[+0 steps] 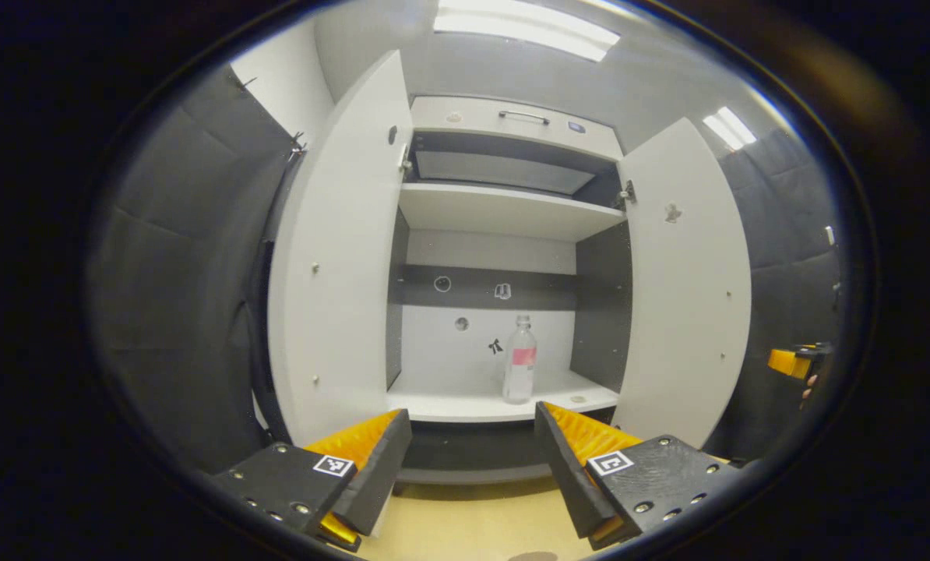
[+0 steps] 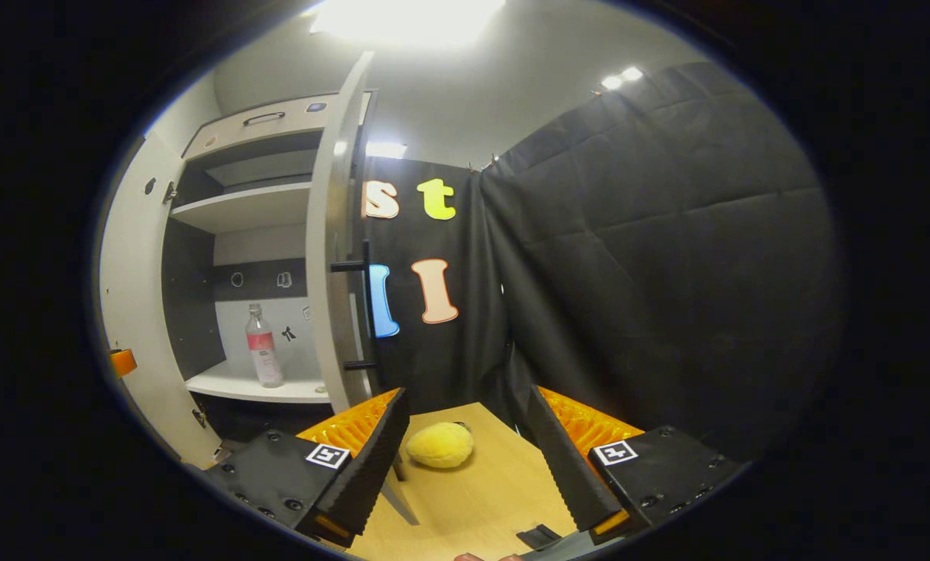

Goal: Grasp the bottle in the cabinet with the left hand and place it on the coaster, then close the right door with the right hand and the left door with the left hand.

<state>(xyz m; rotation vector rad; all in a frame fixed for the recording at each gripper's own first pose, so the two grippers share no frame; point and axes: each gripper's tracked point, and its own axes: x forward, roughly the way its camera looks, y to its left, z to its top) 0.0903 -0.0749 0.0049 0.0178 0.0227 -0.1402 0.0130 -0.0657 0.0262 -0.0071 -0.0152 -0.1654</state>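
One bottle point(image 1: 519, 360) is standing upright on the lower shelf point(image 1: 465, 401) of the cabinet, toward that shelf's right front corner, with open shelf room to its left. Two doors are standing wide open: the left door point(image 1: 340, 257) and the right door point(image 1: 687, 280). The left hand-held gripper point(image 1: 473, 460) is hovering released before the cabinet, its two fingers spread apart and gripping nothing, the bottle well apart from them. In the right gripper view, the right hand-held gripper point(image 2: 465, 456) is likewise released and empty over the worktop point(image 2: 473, 491), where one yellow ball point(image 2: 439, 445) is lying near the right door's point(image 2: 332, 257) bottom edge; the bottle point(image 2: 263, 347) is showing there too.
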